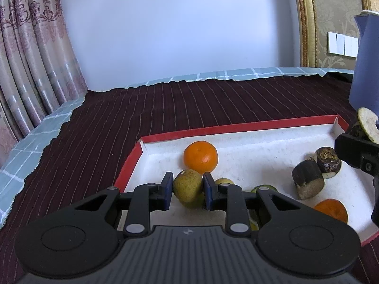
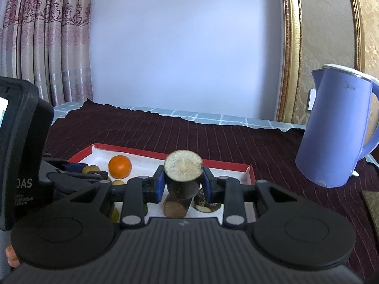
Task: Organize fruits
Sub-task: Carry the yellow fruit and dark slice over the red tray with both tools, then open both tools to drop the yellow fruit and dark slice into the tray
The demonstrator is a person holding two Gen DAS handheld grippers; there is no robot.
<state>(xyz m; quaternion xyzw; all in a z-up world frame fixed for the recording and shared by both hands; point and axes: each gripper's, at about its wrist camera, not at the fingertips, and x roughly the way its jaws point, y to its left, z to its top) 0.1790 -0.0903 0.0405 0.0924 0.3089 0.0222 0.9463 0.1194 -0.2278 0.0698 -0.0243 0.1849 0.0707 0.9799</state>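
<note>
My left gripper (image 1: 187, 189) is shut on a yellow-green round fruit (image 1: 188, 184), held just above the white floor of the red-rimmed tray (image 1: 236, 127). An orange (image 1: 200, 156) sits behind it, another orange (image 1: 332, 210) lies at the tray's right, and dark cut pieces (image 1: 308, 182) lie between. My right gripper (image 2: 183, 182) is shut on a dark-skinned cut piece (image 2: 183, 169) with a pale round face upward, raised over the tray (image 2: 165, 154). Below it lie two more dark pieces (image 2: 175, 207). The far orange (image 2: 119, 166) shows left of it.
A blue electric kettle (image 2: 336, 127) stands on the dark striped cloth (image 2: 260, 146) right of the tray. A curtain (image 1: 30, 59) hangs at the left and a gold frame (image 1: 308, 23) stands behind. The left device's body (image 2: 21, 146) fills the right wrist view's left edge.
</note>
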